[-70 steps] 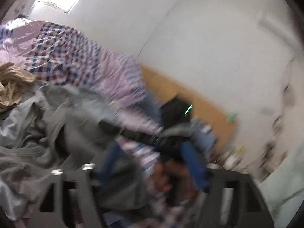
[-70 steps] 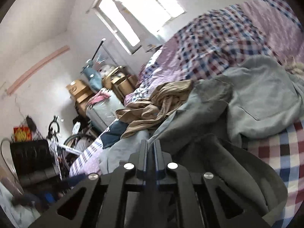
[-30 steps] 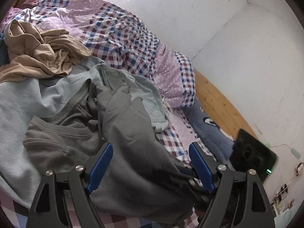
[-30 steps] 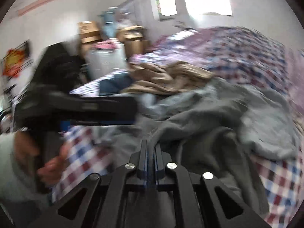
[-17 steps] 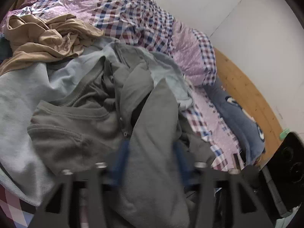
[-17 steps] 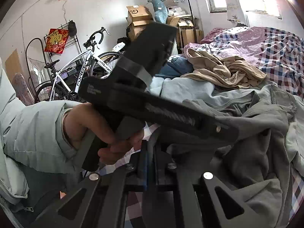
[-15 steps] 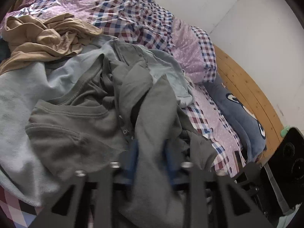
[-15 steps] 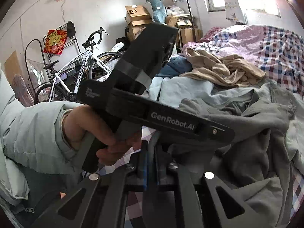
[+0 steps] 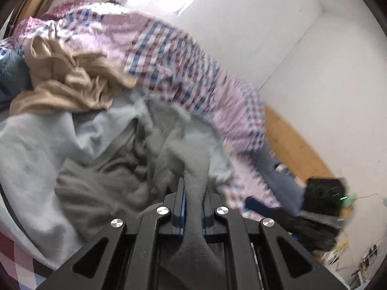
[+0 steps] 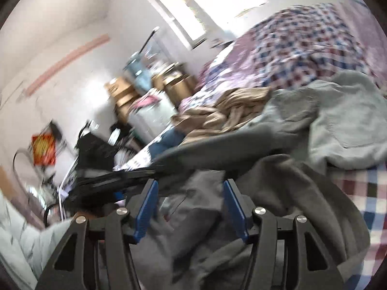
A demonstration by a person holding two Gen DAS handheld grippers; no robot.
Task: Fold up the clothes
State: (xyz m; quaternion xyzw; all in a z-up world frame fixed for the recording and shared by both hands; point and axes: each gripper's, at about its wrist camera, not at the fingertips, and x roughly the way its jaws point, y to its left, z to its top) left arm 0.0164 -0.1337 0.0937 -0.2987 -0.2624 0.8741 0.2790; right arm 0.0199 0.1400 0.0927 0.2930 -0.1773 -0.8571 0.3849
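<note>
Grey garment [image 9: 193,169], heaped on the bed [image 9: 169,55]: newly clamped by the left hand-held gripper [image 9: 193,207], previously open, and released by the right hand-held gripper [image 10: 191,203], now spread wide; folding judged barely begun.

- A checked quilt [image 9: 169,55] in purple, blue and white covers the bed.
- Stacked cardboard boxes [image 10: 123,94] stand against the far wall.
- A red poster [image 10: 44,149] hangs on the wall.
- A bright window [image 10: 205,2] sits above.
</note>
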